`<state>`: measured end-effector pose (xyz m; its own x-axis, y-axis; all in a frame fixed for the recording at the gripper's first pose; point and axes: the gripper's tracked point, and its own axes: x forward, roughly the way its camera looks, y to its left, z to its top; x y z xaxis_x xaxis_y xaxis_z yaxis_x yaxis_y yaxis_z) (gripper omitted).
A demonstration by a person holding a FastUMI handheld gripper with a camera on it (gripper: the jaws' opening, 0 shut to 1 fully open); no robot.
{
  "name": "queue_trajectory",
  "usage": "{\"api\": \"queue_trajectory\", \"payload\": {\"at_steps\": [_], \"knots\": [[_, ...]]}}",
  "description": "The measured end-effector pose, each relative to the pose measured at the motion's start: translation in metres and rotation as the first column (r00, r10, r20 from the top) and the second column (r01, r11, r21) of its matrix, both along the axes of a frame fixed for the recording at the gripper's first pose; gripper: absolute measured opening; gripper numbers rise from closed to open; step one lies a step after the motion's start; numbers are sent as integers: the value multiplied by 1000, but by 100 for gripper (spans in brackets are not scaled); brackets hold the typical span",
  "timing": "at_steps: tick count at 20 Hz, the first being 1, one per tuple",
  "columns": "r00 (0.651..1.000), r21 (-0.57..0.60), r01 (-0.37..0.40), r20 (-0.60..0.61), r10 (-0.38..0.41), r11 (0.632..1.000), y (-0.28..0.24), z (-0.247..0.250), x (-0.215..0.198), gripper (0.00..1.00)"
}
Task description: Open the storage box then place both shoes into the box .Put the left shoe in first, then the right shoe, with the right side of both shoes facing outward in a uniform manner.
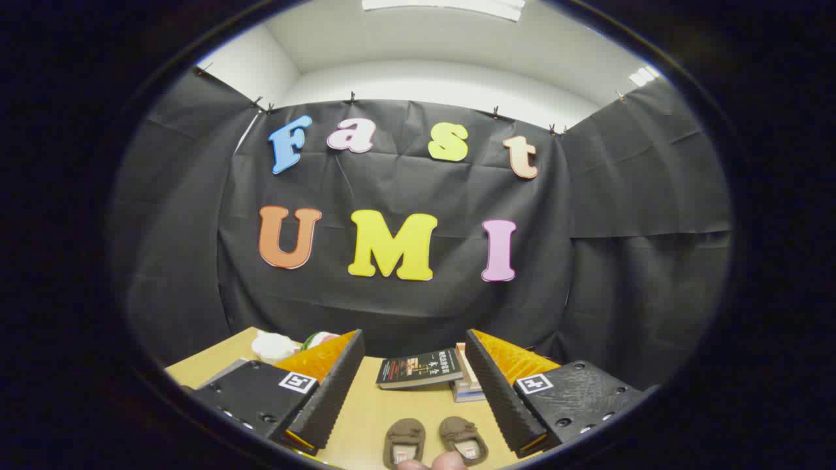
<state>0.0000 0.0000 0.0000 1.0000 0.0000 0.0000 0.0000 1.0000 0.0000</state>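
Shoes [434, 442], 2 brown ones side by side, lie between the gripper's [413, 385] wide-apart fingers on the table [366, 411].

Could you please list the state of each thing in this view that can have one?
gripper: open, fingers wide apart, holding nothing.
brown shoes: a pair side by side on the table, between the fingers, openings up.
dark book: closed, lying flat beyond the shoes.
stacked books: closed, partly hidden behind one finger.
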Motion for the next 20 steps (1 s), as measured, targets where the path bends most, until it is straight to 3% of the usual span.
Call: {"api": "queue_trajectory", "payload": {"at_steps": [20], "knots": [[994,-4,-105,17,105,994,-15,2,-1,95]]}}
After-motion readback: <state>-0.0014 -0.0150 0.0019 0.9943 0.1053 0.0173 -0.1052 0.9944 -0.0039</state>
